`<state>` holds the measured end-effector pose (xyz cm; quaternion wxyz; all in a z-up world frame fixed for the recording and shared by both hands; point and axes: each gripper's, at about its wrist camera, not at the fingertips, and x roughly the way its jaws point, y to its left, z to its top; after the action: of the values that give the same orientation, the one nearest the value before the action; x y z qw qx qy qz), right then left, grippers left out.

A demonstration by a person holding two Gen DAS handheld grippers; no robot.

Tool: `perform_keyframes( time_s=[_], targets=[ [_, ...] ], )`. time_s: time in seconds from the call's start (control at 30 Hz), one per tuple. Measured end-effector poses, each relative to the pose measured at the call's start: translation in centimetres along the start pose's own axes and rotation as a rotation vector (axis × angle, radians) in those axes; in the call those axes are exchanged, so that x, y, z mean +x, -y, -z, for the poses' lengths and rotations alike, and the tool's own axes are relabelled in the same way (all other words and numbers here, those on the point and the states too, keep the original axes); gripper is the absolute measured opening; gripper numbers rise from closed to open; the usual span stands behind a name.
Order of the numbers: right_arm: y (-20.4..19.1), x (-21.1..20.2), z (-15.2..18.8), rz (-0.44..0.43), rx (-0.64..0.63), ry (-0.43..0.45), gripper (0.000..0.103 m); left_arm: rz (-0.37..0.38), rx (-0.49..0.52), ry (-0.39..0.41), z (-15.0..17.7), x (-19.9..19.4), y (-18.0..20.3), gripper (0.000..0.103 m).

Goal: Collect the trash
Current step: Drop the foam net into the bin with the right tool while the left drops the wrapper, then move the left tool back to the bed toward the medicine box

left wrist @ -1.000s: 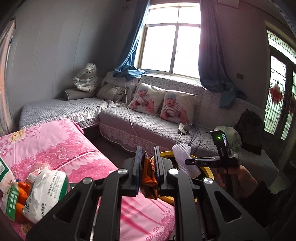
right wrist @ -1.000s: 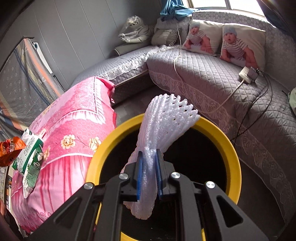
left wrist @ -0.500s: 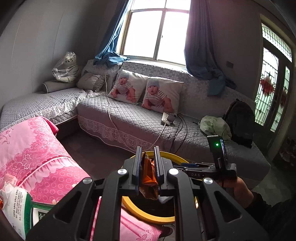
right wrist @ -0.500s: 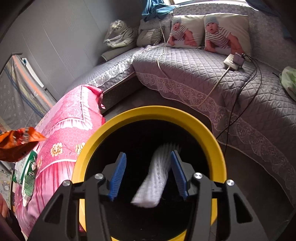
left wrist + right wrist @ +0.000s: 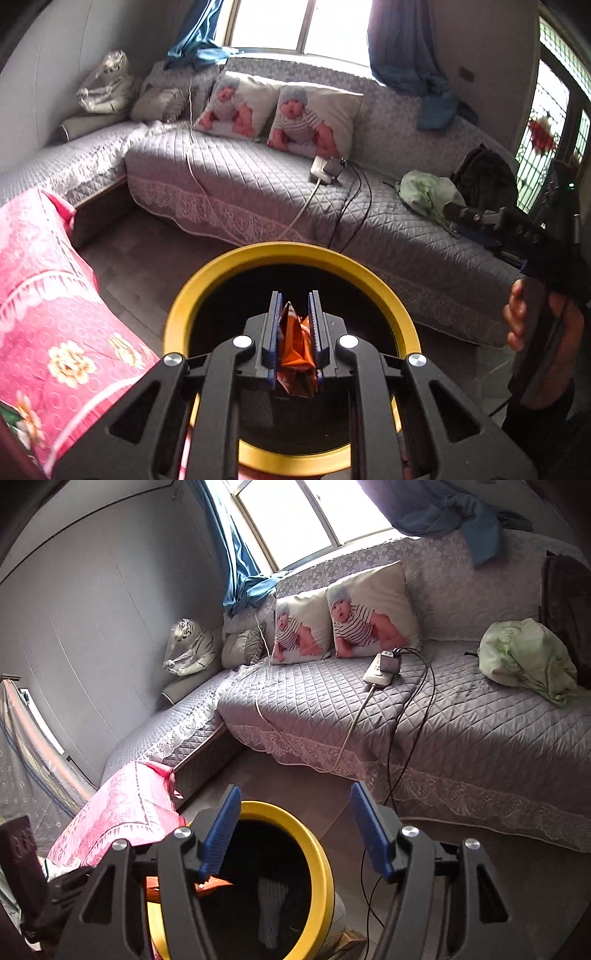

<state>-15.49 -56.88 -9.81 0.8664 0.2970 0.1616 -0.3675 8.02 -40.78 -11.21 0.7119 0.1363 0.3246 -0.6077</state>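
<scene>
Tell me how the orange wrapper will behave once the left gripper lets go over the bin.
The orange wrapper looks crumpled and thin, so probably light and floppy. Held in the left gripper above the yellow-rimmed bin, it would likely flutter down rather than drop straight.

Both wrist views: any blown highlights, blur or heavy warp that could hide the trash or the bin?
Left wrist: window blown out, orange wrapper sharp in the left gripper, bin rim slightly smeared at left. Right wrist: window clipped, strong fisheye bend, white foam net dim inside the bin; right gripper sharp.
</scene>
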Motion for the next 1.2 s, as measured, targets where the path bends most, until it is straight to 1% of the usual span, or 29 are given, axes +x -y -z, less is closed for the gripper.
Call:
perform_keyframes(
  time_s=[0.03,0.07,0.1,0.13,0.17,0.23,0.37,0.5,0.57,0.6,0.67,0.73,0.8,0.83,0.9,0.97,1.1,1.13,1.2],
  targets=[
    [0.2,-0.1,0.0,0.001,-0.003,0.001,0.060,0.011,-0.011,-0.007,0.2,0.2,-0.1,0.015],
    [0.2,-0.1,0.0,0.002,-0.006,0.001,0.060,0.008,-0.018,-0.007,0.4,0.1,-0.2,0.029],
    [0.3,-0.1,0.0,0.002,-0.007,0.000,0.061,-0.007,-0.031,0.004,0.5,-0.1,-0.5,0.065],
    [0.4,0.0,0.0,0.000,-0.006,-0.003,0.062,-0.028,-0.047,0.026,0.6,-0.6,-0.8,0.082],
    [0.3,0.1,0.0,-0.003,-0.004,-0.005,0.062,-0.046,-0.061,0.052,0.7,-1.2,-1.1,0.089],
    [-0.1,0.4,0.0,-0.009,-0.006,-0.010,0.062,-0.057,-0.069,0.067,0.6,-2.1,-1.6,0.089],
    [-2.0,0.9,0.6,-0.046,-0.036,-0.035,0.062,-0.120,-0.114,0.136,0.4,-5.1,-3.2,0.090],
    [-4.9,1.4,1.4,-0.095,-0.090,-0.065,0.062,-0.196,-0.122,0.231,0.0,-9.5,-4.8,0.093],
    [-6.4,1.8,1.7,-0.118,-0.114,-0.081,0.062,-0.237,-0.117,0.287,0.3,-12.6,-5.9,0.093],
    [-7.2,1.9,1.9,-0.131,-0.128,-0.091,0.062,-0.262,-0.114,0.312,0.5,-14.1,-6.5,0.093],
    [-8.6,2.1,2.4,-0.156,-0.146,-0.106,0.062,-0.341,-0.102,0.361,1.4,-17.4,-7.7,0.094],
    [-10.0,2.4,2.7,-0.181,-0.168,-0.121,0.063,-0.433,-0.097,0.399,3.0,-20.7,-9.1,0.094],
    [-11.5,2.6,3.1,-0.202,-0.193,-0.135,0.063,-0.520,-0.091,0.420,4.7,-23.6,-10.3,0.094],
    [-12.3,2.8,3.3,-0.210,-0.205,-0.142,0.063,-0.575,-0.092,0.423,5.8,-25.3,-11.3,0.094],
    [-13.6,3.2,3.5,-0.223,-0.224,-0.156,0.063,-0.647,-0.121,0.406,8.3,-28.0,-13.2,0.095],
    [-14.9,3.6,3.8,-0.238,-0.241,-0.172,0.063,-0.689,-0.173,0.383,10.5,-30.4,-15.4,0.095],
    [-17.8,4.0,4.7,-0.260,-0.285,-0.195,0.063,-0.711,-0.306,0.323,15.2,-34.5,-20.3,0.095],
    [-18.5,4.0,5.0,-0.264,-0.297,-0.198,0.063,-0.708,-0.346,0.308,16.3,-35.2,-21.6,0.095],
    [-20.2,4.0,5.5,-0.278,-0.319,-0.207,0.063,-0.677,-0.414,0.295,18.2,-36.4,-23.9,0.095]
  ],
)
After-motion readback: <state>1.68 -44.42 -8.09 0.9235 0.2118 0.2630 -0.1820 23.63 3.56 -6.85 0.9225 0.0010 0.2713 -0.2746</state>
